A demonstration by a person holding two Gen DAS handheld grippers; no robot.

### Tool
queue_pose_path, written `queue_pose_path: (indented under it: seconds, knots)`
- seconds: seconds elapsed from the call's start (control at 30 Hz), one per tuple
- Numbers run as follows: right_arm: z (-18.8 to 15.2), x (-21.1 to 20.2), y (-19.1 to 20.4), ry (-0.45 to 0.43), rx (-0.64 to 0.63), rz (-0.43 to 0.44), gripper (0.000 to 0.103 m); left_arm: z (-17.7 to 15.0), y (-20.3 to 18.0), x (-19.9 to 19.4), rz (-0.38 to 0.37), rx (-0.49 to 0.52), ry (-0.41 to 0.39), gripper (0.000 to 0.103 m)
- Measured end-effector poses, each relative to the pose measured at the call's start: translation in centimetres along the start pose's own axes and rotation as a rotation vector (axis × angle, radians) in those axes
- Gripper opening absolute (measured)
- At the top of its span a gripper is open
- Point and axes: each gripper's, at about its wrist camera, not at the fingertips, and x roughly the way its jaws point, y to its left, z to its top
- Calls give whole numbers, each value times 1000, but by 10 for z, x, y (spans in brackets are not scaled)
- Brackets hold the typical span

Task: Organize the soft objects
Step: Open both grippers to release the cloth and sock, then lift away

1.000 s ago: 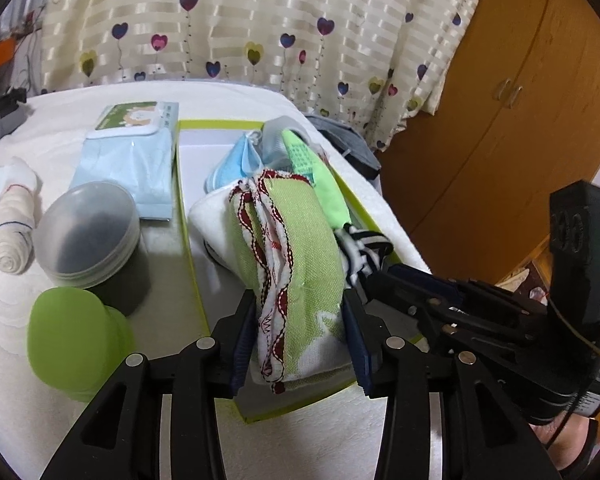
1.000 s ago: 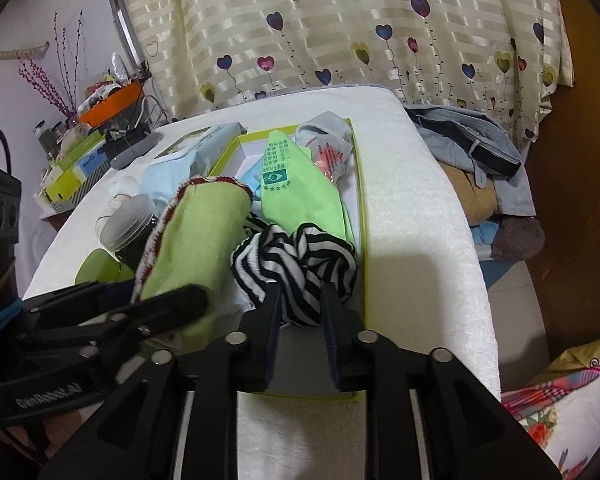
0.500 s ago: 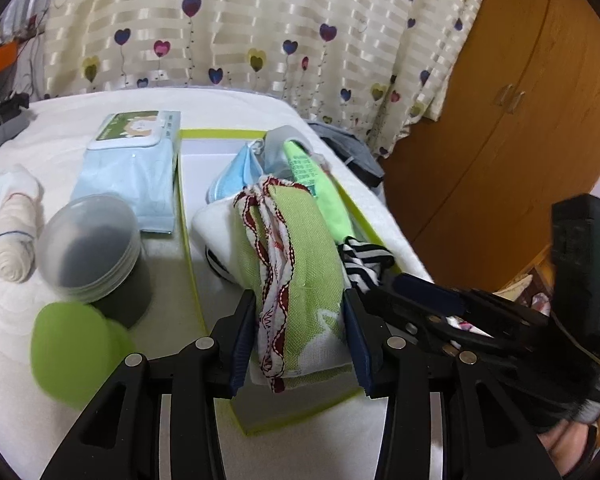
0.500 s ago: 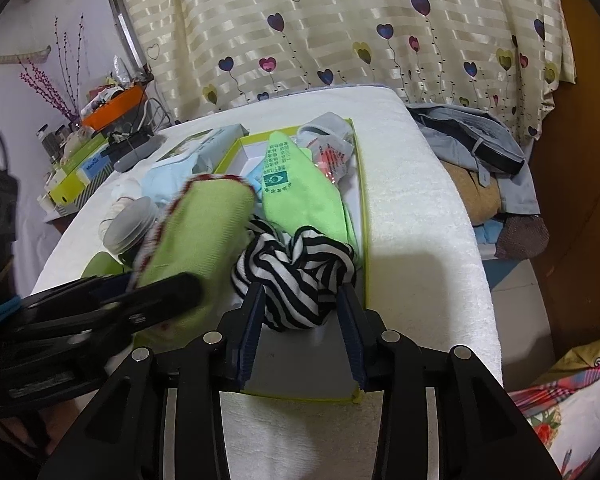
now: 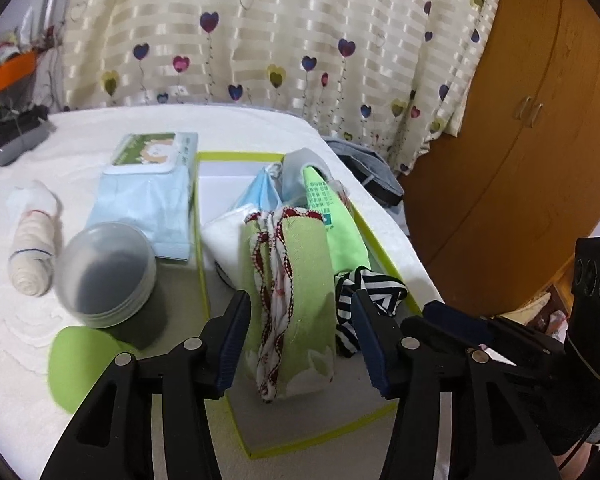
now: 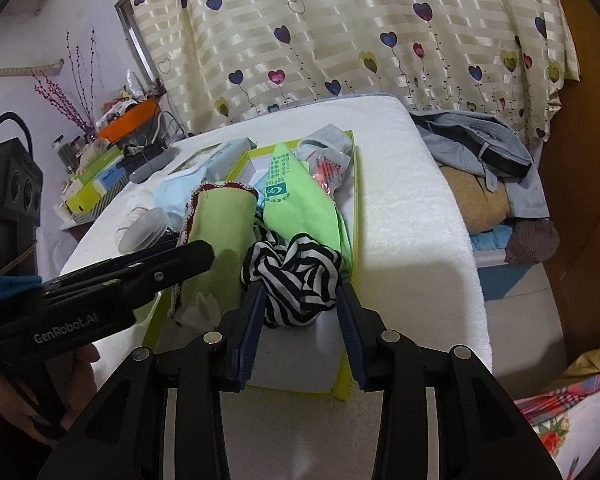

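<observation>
The green cloth roll (image 5: 290, 296), red-trimmed, is seen lying in the lime-edged box (image 5: 320, 436) on the white-covered counter (image 5: 32, 408), w/ the striped fabric bundle (image 6: 296, 276) beside it on the right. Both are judged light, soft and compressible; slip is unlikely, but loose folds could unroll if pinched at an edge. Hold is best taken across the mid-body of the roll, and around the bulk of the bundle, not a stray loop.

The left claw (image 5: 300, 344) is spread wide on either side of the roll; nothing is held, and a gap shows at the right pad. The right claw (image 6: 300, 320) is likewise spread, straddling the bundle w/o gripping it.

Vs. 1 s ago: the roll was clamped by the left claw and the bundle pinched tight by the right; both have since been let go and left in the box. At 0.5 s ago the right was already parted, the left not yet.

Outside the box, a gray lidded tub (image 5: 106, 276), a green lid (image 5: 86, 364) and a rolled white sock (image 5: 32, 248) are left on the counter.
</observation>
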Motion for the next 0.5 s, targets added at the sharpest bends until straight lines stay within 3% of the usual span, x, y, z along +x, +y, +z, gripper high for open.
queue_pose_path:
  seconds: [0.13, 0.27, 0.5]
  knots:
    - [-2, -10, -2, -25, 8, 12, 38, -4, -2, -17, 25, -6, -42, 51]
    - [-5, -20, -1, -48, 12, 27, 38, -7, -15, -25, -5, 38, -54, 51]
    - [-7, -35, 2, -81, 8, 43, 38, -13, -16, -5, -17, 40, 28, 23]
